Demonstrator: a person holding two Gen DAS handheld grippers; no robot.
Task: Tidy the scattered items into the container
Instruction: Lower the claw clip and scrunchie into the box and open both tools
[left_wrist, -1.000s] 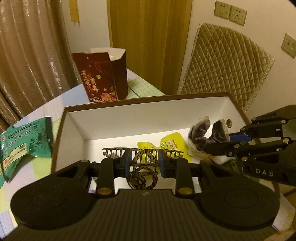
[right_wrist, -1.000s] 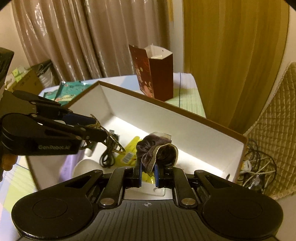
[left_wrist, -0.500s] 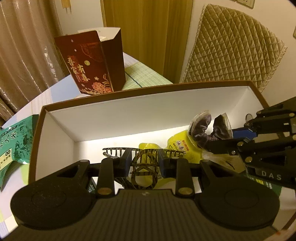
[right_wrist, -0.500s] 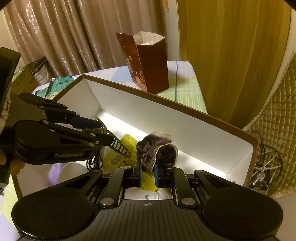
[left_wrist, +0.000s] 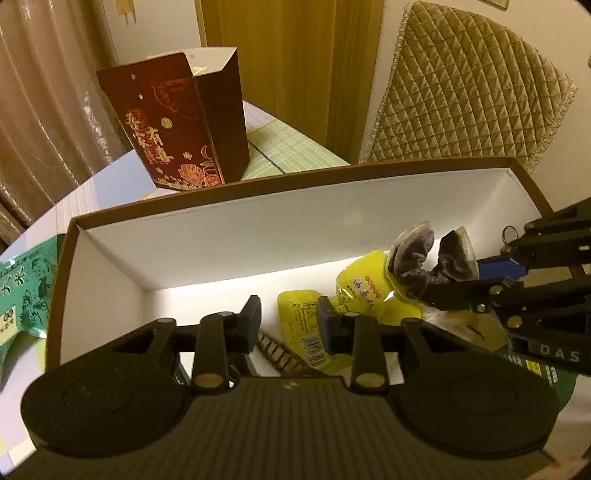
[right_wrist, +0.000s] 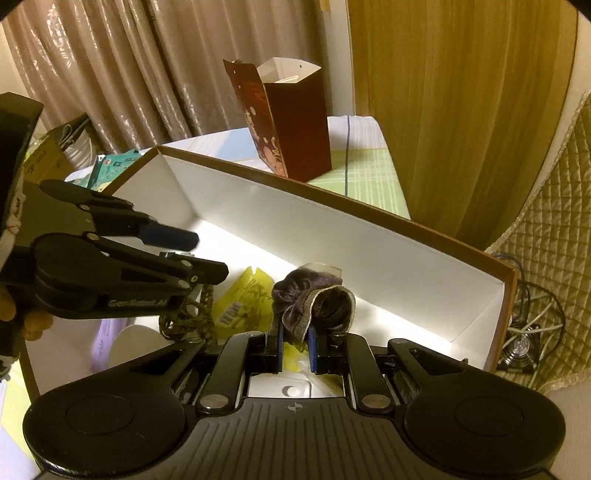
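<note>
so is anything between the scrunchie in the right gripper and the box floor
Nothing blocks it. The right gripper holds the purple scrunchie inside the box, above the yellow packets lying on the floor.

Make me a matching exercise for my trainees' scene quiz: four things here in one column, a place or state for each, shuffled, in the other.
1. purple scrunchie
2. yellow packets
3. maroon gift bag
4. green packet

A. standing behind the box
B. lying on the box floor
C. on the table outside the box's left wall
D. pinched in the right tool

Pairs: 1-D, 2-B, 3-A, 4-C
</note>
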